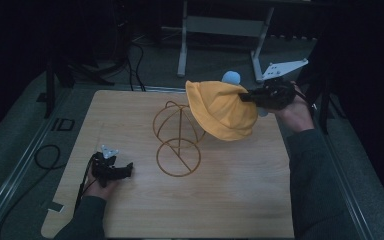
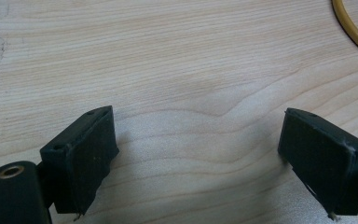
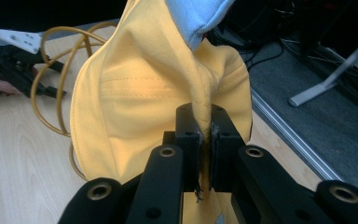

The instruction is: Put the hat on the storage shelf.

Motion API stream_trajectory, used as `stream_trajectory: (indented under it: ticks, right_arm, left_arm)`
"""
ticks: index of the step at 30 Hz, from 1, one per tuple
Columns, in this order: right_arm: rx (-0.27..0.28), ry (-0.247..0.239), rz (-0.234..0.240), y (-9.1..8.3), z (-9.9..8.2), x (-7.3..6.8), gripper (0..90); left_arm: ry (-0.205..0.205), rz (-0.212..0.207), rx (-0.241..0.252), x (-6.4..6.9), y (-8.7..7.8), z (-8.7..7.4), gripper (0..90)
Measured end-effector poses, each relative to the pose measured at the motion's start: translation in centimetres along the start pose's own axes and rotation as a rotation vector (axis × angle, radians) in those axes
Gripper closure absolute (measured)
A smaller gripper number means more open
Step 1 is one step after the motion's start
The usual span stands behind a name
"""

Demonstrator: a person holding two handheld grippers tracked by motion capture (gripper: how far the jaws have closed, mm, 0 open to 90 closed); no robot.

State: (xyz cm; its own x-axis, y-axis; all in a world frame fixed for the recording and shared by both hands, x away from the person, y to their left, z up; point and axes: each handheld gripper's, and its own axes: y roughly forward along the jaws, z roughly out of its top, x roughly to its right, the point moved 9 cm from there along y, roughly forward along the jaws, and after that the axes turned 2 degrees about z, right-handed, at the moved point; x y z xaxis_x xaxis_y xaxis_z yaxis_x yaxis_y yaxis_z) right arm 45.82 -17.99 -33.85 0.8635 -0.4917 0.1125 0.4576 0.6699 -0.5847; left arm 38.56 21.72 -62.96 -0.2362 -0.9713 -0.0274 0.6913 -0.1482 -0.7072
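right tongs clamped on a pinched fold of the yellow hat; the right gripper view has the cloth squeezed flat between the two pads, nothing slack there. hat hangs in the air off that pinch, over the far right part of the desk, its lower edge just beside or brushing the upper right loops of the gold wire stand. cannot tell whether it touches the wire.

left tongs lie low on the near left of the desk, jaws wide apart, bare wood between them in the left gripper view. a curve of the stand's base ring crosses the top right corner there.

step in hand, as i read it: carrying the hat toward the stand to set it on the wire dome. not yet seated; the dome is uncovered on its left side.

next move likely calls for lifting the hat's opening clear above the dome, centring it, then lowering before letting go. the light stand may tip or slide, and the idle left tongs could steady its base ring.

hard to make out: the hat's opening faces away, so its inside is hidden. a pale blue piece at the hat's top is cut off by the frame; lining or trim, unclear. the room beyond the desk is dark.
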Motion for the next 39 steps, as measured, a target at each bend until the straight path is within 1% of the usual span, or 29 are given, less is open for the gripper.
stream_trajectory:
  ticks: [9,23,39]
  right_arm:
    - [0.01,-0.021,0.031,0.7,1.1,-1.0,85.0]
    - [0.022,-0.031,0.068,1.9,2.1,-1.8,85.0]
    - [0.005,-0.063,0.091,3.4,3.2,-3.0,85.0]
  left_arm:
    - [0.001,0.0,-0.001,0.0,0.0,0.0,11.5]
    - [0.001,0.0,-0.002,0.0,0.0,0.0,11.5]
    - [0.0,0.0,0.0,0.0,0.0,0.0,11.5]
